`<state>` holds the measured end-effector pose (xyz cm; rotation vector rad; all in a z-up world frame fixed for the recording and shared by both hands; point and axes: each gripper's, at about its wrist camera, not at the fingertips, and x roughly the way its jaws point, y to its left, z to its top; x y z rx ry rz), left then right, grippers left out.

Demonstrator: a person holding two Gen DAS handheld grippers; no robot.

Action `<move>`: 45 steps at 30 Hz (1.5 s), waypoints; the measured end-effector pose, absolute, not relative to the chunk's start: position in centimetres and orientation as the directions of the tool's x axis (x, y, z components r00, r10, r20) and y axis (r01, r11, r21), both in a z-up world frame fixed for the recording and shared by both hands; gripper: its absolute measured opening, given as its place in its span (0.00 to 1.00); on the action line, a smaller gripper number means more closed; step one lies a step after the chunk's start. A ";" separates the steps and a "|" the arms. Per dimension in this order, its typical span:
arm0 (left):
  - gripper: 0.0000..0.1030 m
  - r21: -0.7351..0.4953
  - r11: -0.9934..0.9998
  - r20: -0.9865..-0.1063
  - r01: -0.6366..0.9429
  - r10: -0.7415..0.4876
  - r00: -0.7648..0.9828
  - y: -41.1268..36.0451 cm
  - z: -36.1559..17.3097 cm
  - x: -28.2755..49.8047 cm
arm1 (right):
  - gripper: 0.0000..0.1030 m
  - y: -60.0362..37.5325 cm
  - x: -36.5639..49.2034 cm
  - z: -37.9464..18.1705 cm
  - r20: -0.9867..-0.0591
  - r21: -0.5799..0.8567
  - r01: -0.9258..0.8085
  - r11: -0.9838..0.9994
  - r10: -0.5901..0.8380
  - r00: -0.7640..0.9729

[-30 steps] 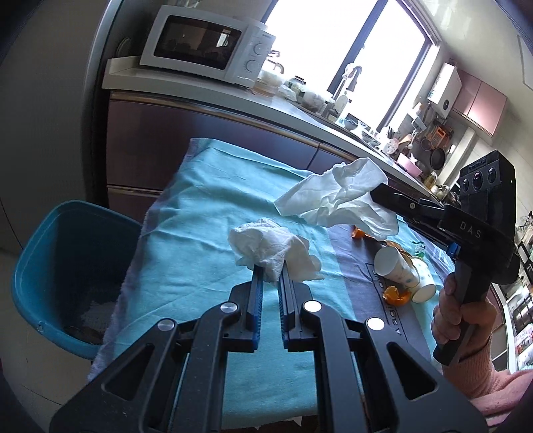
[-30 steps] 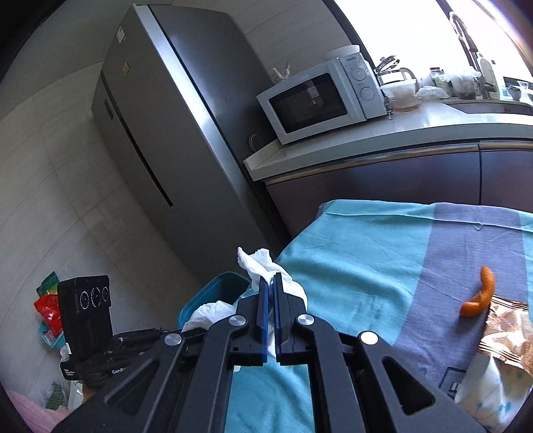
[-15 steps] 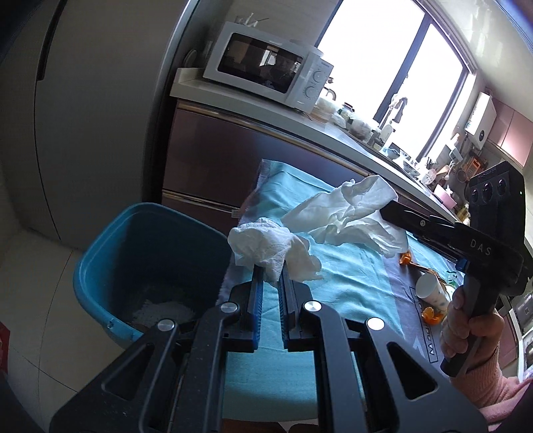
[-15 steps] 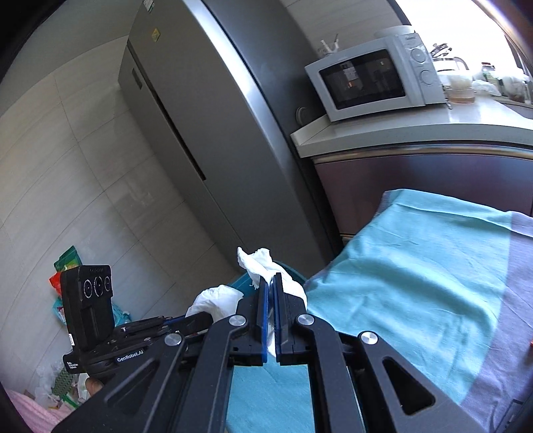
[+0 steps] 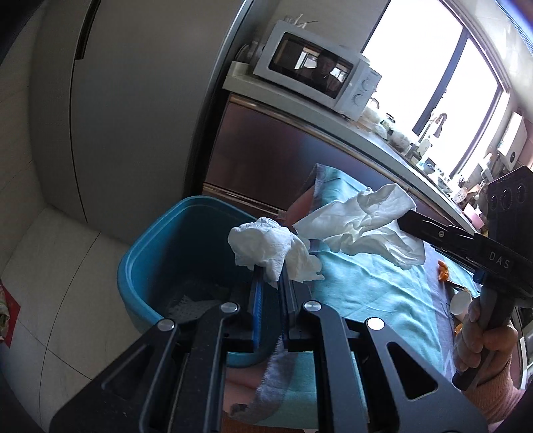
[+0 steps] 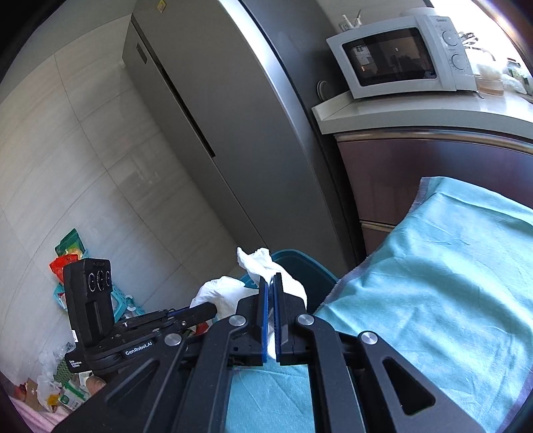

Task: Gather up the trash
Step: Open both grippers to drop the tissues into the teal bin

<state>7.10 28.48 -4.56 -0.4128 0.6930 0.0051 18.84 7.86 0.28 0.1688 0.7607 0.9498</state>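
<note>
Both grippers, left (image 5: 270,278) and right (image 6: 271,286), each clenching crumpled tissue (image 5: 266,244), have swung from the table to the blue bin (image 5: 156,246), ready to drop.

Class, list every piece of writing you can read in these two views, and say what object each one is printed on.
"DAS": on the right tool's body.
"GenRobot.AI": on the left tool's body.
"Data Acquisition System": small label lower on that same body, barely legible.
Brand name on the microwave: too small to read.
Yellow sticker on the fridge: unreadable.
</note>
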 end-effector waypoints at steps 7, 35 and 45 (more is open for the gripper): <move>0.09 -0.362 0.915 -0.645 -0.178 -0.109 0.756 29.3 -5.9 8.0 | 0.02 10.3 19.4 -0.6 -0.549 0.437 -0.679 0.590 0.773 0.318; 0.16 -0.337 0.901 -0.731 -0.273 -0.068 0.679 29.3 -11.5 12.8 | 0.09 15.8 22.6 -4.9 -0.673 0.398 -0.647 0.650 0.687 0.275; 0.31 -0.346 0.907 -0.691 -0.240 -0.073 0.719 28.5 -10.1 11.6 | 0.17 12.4 21.5 -4.0 -0.638 0.418 -0.644 0.640 0.712 0.293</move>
